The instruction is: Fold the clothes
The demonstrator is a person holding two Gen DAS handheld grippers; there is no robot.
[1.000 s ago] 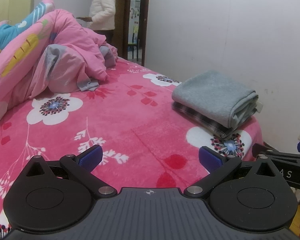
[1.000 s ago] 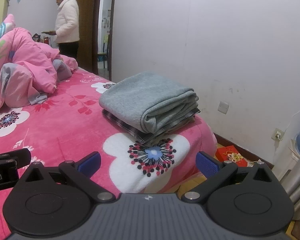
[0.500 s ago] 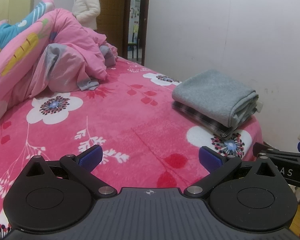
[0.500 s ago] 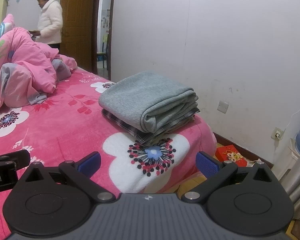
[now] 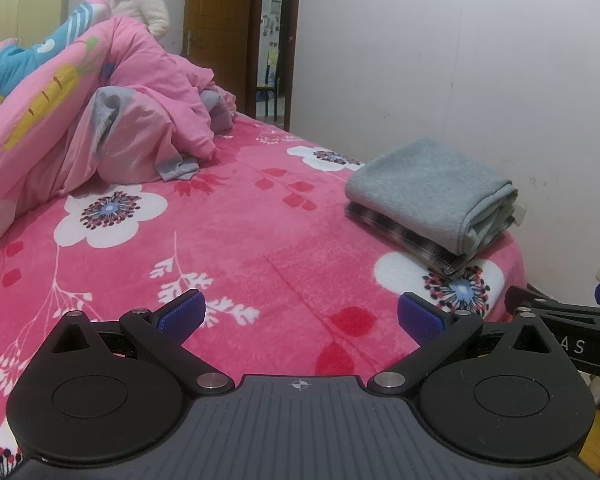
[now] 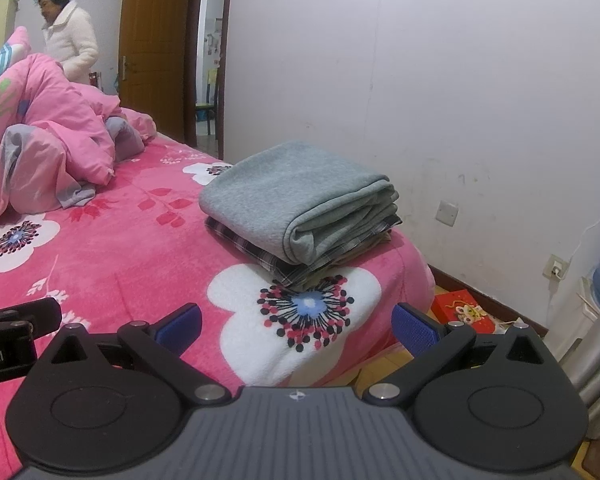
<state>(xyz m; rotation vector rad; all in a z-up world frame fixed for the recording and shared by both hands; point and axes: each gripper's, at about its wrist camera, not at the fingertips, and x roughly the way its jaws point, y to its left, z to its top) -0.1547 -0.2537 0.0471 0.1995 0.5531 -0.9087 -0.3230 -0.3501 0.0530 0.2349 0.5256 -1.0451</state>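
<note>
A folded grey garment [image 5: 436, 188] lies on top of a folded plaid garment [image 5: 416, 240] at the bed's right corner; the stack also shows in the right wrist view, grey [image 6: 292, 196] over plaid [image 6: 256, 250]. My left gripper [image 5: 300, 316] is open and empty, low over the pink floral bedspread [image 5: 220, 232], well short of the stack. My right gripper [image 6: 296, 326] is open and empty near the bed's front corner, with the stack ahead of it. Each gripper's edge shows in the other's view.
A crumpled pink quilt [image 5: 100, 120] is heaped at the back left of the bed. A person in a white jacket [image 6: 70, 42] stands behind it near the brown door [image 6: 156, 40]. A white wall runs along the right. A red box [image 6: 464, 312] lies on the floor.
The person in white has walked left, away from the doorway and behind the quilt. Both grippers and the folded stack have stayed still.
</note>
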